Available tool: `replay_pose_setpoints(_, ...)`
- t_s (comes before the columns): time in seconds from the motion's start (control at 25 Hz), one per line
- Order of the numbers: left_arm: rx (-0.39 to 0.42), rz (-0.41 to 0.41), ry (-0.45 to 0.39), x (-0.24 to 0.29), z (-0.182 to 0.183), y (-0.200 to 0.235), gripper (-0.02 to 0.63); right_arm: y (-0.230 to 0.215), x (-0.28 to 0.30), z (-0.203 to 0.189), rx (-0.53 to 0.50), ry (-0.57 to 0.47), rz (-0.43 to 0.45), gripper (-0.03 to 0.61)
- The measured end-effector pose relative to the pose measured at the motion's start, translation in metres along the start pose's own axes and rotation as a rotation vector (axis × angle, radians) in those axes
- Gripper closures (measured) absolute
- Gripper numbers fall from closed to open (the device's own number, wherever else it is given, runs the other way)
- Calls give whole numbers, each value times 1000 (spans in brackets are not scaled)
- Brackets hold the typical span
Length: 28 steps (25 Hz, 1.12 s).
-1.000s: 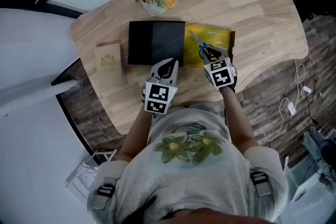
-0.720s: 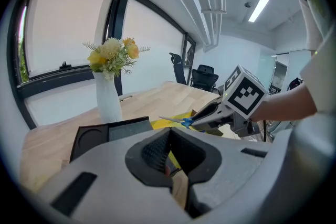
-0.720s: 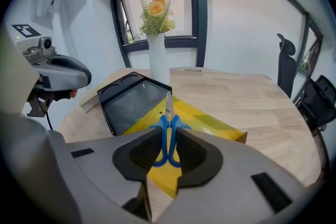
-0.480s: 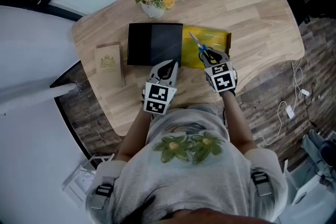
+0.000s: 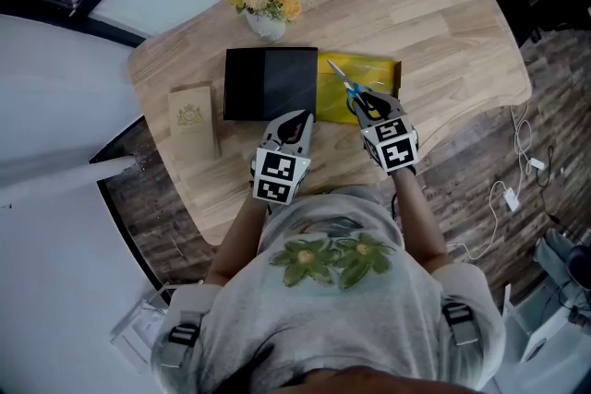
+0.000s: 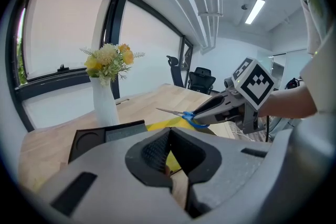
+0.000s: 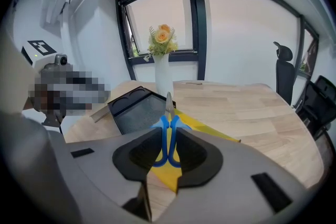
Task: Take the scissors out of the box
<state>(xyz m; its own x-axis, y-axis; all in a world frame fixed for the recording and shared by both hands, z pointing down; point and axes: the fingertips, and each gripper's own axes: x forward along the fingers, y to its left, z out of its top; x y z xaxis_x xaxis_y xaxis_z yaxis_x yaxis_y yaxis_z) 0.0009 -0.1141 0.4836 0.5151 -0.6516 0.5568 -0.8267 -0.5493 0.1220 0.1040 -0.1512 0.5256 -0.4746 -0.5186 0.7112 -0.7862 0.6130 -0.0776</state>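
Wood table: right tongs pinch scissors above the box, left tongs closed empty, next carry them clear

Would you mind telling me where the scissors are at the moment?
In the head view, the scissors sit right of centre, clamped by their blue handles in the right gripper above the yellow box, beside the black box.

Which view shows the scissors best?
Right gripper view: the scissors sit centred and large, blue handles clamped in the right hand-held gripper, blades pointing away. Left gripper view shows them small but side-on, blades sticking out. Head view shows them tiny from above, over the yellow box.
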Motion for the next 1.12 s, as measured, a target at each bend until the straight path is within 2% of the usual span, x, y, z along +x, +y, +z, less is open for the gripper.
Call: replay_pose_setpoints(1.12,-54,27,-50,-18,6,4,607,36,-51,46,-76,-174,65,494)
